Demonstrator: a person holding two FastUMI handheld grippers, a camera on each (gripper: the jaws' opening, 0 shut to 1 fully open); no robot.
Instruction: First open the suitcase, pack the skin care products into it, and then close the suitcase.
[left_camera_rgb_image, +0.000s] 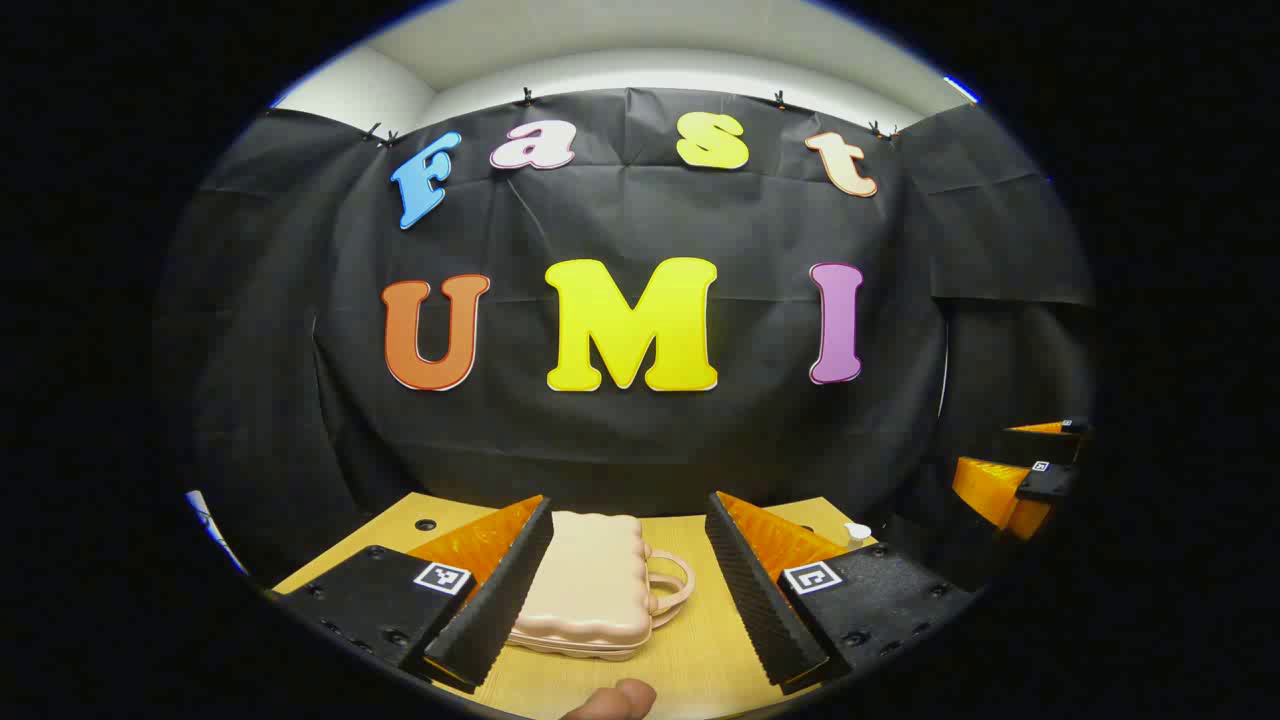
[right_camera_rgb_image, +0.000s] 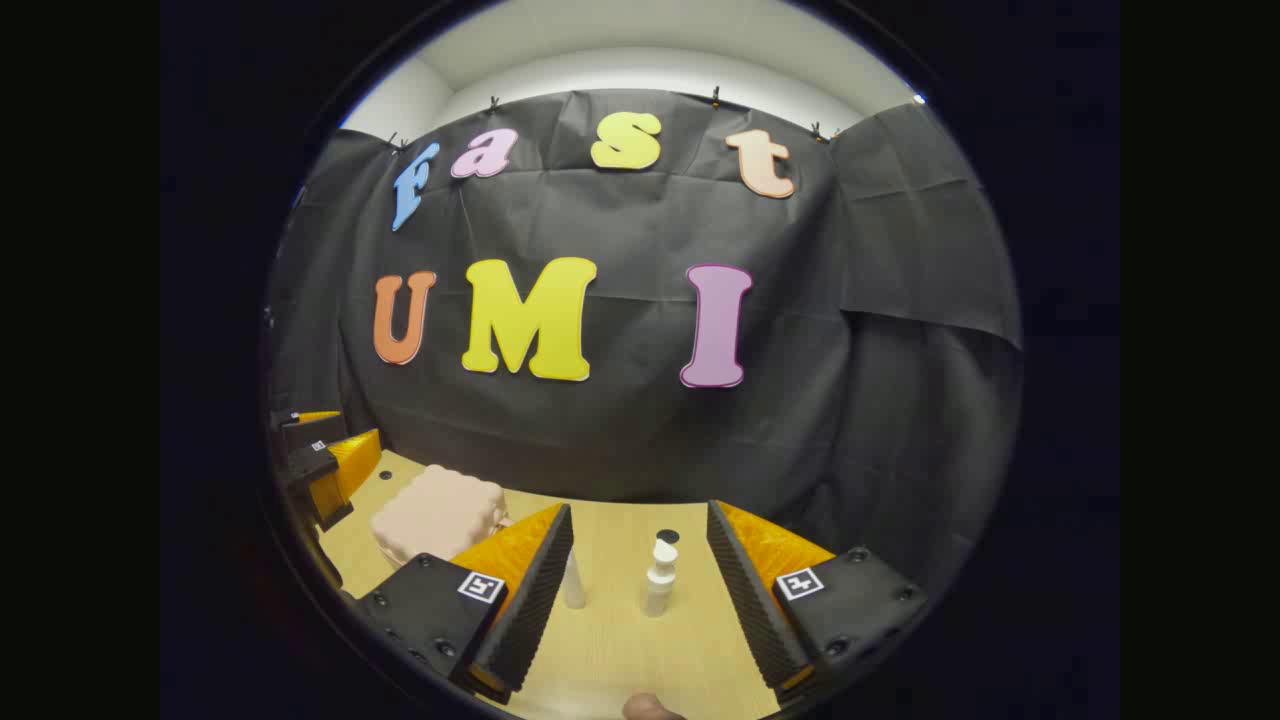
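1. Ribbed, wedge-shaped fingers stand wide apart at the bottom of the left gripper view; the left gripper (left_camera_rgb_image: 628, 610) holds nothing and touches nothing, and its fingers rise from matte blocks that each carry a small square marker.
2. Just beyond and between those fingers lies the suitcase (left_camera_rgb_image: 590, 590), a small pale pink shell with a scalloped, wavy edge and a looped handle on its side. It lies flat and closed on the table (left_camera_rgb_image: 700, 660), so its inside cannot be seen. Its near left part is hidden behind the left finger.
3. Light wood grain runs across the table top, which has small dark round holes near its back edge.
4. At the bottom edge of the left gripper view a fingertip of the person's hand (left_camera_rgb_image: 615, 700) shows.
5. The right gripper (right_camera_rgb_image: 640, 600) is likewise spread wide in the right gripper view, gripping nothing.
6. Between its fingers, farther out on the table, stands a white pump bottle (right_camera_rgb_image: 659, 580), upright. A slimmer white bottle (right_camera_rgb_image: 573, 585) stands upright just beside the right gripper's left finger, partly hidden by it.
7. Farther off to the left in that view, the suitcase sits well apart from the bottles.
8. Black creased cloth (right_camera_rgb_image: 620, 430) forms the booth's wall behind the table.
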